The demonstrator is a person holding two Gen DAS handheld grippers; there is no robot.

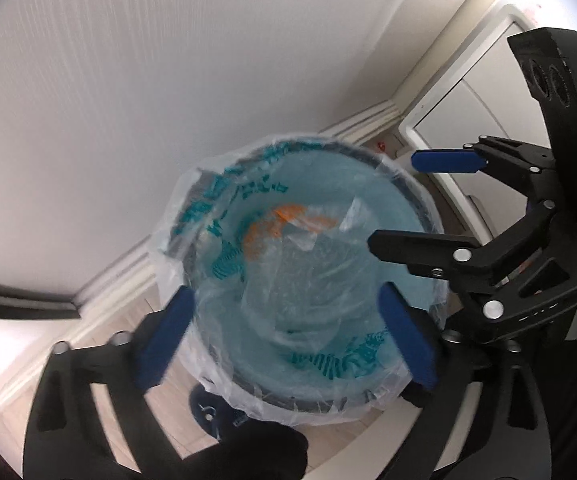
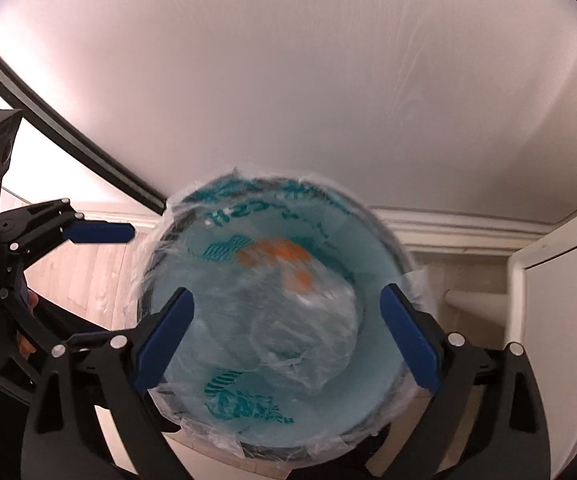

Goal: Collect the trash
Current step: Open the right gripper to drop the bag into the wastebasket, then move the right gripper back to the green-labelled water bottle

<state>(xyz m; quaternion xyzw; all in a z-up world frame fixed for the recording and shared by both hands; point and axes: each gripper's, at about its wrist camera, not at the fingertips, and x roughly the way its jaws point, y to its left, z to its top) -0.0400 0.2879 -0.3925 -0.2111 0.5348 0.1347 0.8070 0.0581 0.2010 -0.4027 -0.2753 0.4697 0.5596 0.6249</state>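
Round bin (image 1: 404, 184), on the wooden floor (image 1: 100, 332) close to the white wall (image 1: 148, 80), lined with a clear plastic bag (image 1: 192, 200) printed in teal lettering, bag edge folded out over the rim. Inside, crumpled clear plastic wrapping (image 1: 316, 248) with orange print, lying against the liner in the upper half of the opening; from the right wrist view the same wrapping (image 2: 300, 300) near the middle of the bin (image 2: 388, 236), liner (image 2: 160, 240) bunched around the rim.

Left gripper (image 1: 288, 336) above the near side of the bin, pointing steeply down into it, its 2 blue-padded fingers (image 1: 168, 336) spread wide, nothing between them but the open bin below, pads motion-blurred. Right gripper (image 1: 400, 204) reaching in from the right over the far right rim, fingers also spread, blue pad just above the rim, nothing pinched. In the right wrist view, right gripper (image 2: 288, 336) straddling the bin opening with fingers (image 2: 164, 340) wide apart; left gripper (image 2: 100, 288) at the left, open, beside the rim.

White skirting board (image 1: 368, 116) along the foot of the wall behind the bin. White panelled door (image 1: 460, 92) to the right, beyond the bin. Dark frame edge (image 2: 68, 140) crossing the upper left of the right wrist view.
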